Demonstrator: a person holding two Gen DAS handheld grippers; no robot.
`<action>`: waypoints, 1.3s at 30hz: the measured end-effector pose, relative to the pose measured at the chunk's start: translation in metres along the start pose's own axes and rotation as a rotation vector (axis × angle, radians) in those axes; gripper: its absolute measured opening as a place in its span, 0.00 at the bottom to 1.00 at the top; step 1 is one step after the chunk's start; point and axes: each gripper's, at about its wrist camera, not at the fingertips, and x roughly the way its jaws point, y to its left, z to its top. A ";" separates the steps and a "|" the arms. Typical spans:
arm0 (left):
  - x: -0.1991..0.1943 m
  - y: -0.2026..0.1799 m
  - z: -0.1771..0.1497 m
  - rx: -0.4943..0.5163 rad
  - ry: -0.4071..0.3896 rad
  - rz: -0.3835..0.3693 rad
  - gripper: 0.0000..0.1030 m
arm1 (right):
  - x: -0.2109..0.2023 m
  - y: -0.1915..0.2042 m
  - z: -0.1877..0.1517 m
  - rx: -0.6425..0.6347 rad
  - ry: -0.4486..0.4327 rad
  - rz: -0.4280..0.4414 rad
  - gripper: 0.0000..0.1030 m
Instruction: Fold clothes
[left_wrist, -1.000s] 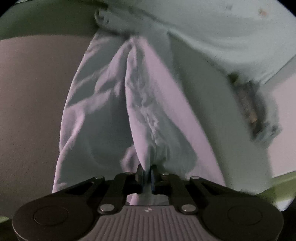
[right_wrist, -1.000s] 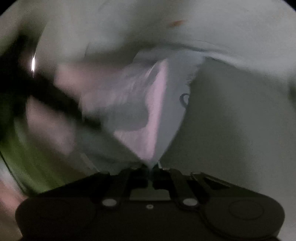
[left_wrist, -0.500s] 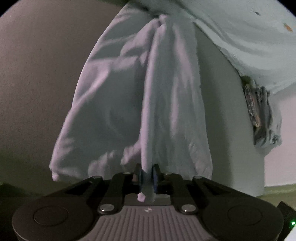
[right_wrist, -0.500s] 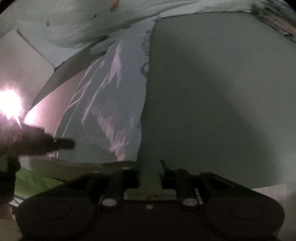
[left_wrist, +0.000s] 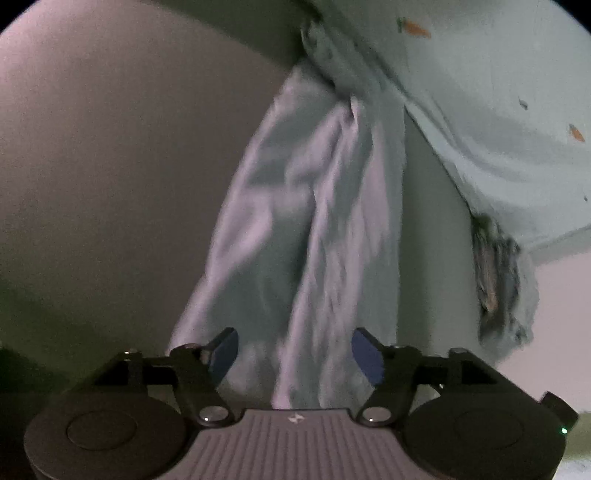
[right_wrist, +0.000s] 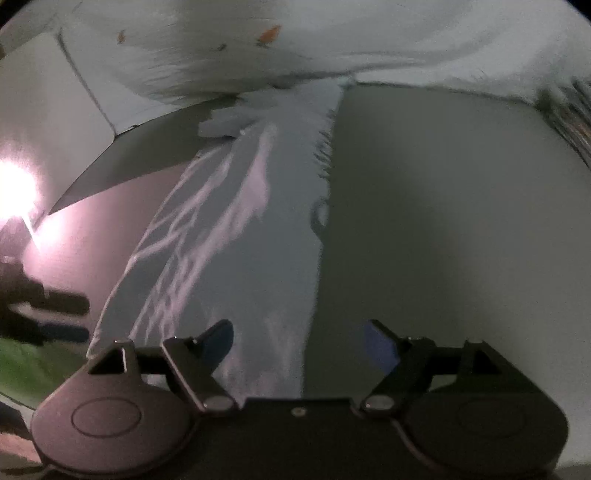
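The grey surface (right_wrist: 461, 229) under my grippers fills most of both views. At its far edge lies a big pale sheet (right_wrist: 369, 40) with small orange marks, bunched and draped along the back. The garment I am folding, a pale bluish-white piece of clothing (right_wrist: 240, 240), stretches as a long wrinkled strip from just in front of my grippers away to the sheet's edge, where its far end is gathered; through the left wrist camera the same cloth (left_wrist: 314, 229) shows deep folds down its middle. To the far right, a small dark crumpled patterned fabric (left_wrist: 502, 280) sits under the sheet's edge.

My left gripper (left_wrist: 294, 354) is spread wide with nothing between its blue pads (left_wrist: 365, 356), the cloth lying just beyond them. My right gripper (right_wrist: 299, 349) is likewise wide apart and empty, hovering over the garment's near right edge.
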 end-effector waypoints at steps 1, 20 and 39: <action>0.000 0.000 0.008 0.001 -0.019 0.012 0.72 | 0.006 0.005 0.008 -0.021 -0.005 0.002 0.78; 0.026 0.047 0.203 -0.069 -0.161 0.079 0.84 | 0.218 0.155 0.228 -0.523 -0.145 -0.058 0.82; 0.077 0.026 0.306 0.007 -0.184 0.079 0.89 | 0.267 0.035 0.323 0.266 -0.239 0.245 0.03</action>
